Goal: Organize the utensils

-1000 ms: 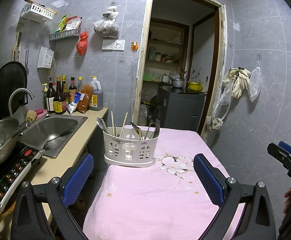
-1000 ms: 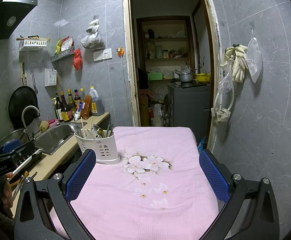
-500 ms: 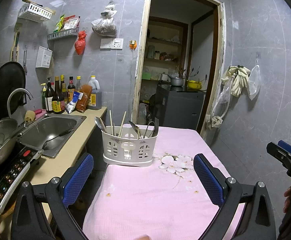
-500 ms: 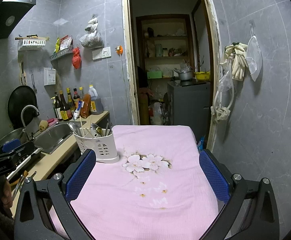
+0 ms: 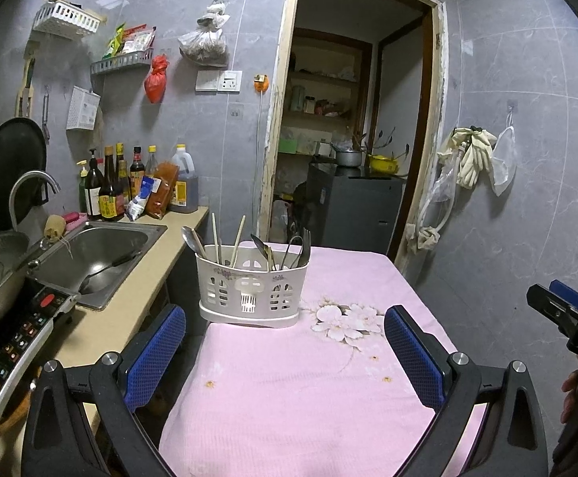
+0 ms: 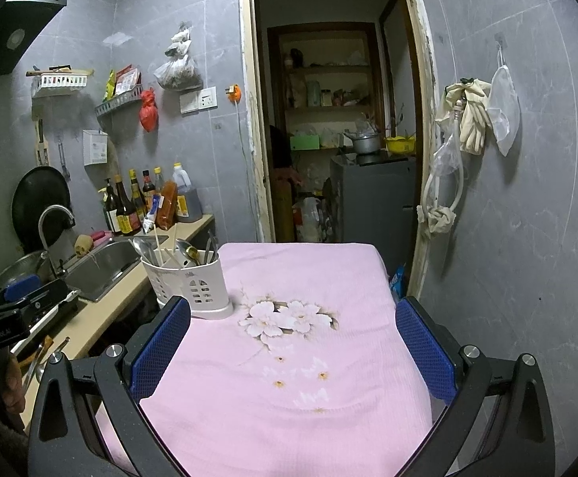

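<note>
Though upright, utensils (image 5: pixel 249 246) sit half-hidden inside holder (image 5: pixel 251 292).

Small home kitchen, steel sink (image 5: pixel 94 250), sauce bottles (image 5: pixel 108 190), grey tiled walls (image 5: pixel 217 127)

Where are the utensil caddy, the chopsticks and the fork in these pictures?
utensil caddy (image 5: pixel 251 294): left wrist view, on its white front wall.
chopsticks (image 5: pixel 214 234): left wrist view, on the left stick's shaft above the rim.
fork (image 5: pixel 306 238): left wrist view, on the tines at the caddy's right end.
</note>
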A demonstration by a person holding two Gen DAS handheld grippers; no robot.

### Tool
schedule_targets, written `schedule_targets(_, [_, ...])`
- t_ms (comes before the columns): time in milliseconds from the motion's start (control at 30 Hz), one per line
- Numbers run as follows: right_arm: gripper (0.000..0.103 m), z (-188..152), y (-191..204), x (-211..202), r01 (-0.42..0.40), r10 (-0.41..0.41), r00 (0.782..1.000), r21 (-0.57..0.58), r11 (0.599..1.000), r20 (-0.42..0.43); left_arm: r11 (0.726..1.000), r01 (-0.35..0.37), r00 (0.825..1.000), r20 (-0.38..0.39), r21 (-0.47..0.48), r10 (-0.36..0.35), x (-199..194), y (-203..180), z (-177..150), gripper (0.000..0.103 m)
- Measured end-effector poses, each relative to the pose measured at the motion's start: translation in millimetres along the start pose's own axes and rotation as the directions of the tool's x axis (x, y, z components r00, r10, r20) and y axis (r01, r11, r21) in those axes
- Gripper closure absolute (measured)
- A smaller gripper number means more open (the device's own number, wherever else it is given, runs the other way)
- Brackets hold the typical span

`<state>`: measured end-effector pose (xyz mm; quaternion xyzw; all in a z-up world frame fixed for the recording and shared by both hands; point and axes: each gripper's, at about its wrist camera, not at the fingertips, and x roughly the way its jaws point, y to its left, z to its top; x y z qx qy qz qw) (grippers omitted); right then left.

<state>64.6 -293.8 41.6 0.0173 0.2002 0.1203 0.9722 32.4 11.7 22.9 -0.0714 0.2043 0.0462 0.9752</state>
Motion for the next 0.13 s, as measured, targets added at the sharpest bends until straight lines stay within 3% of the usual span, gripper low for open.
schedule_targets(133, [0.002,-0.6,-0.5,0.9,0.001,-0.001,1.000,0.002,1.000,-0.007,1.000,0.001,1.000,-0.005,0.002,-0.001,2.5,0.1,1.0,0.002])
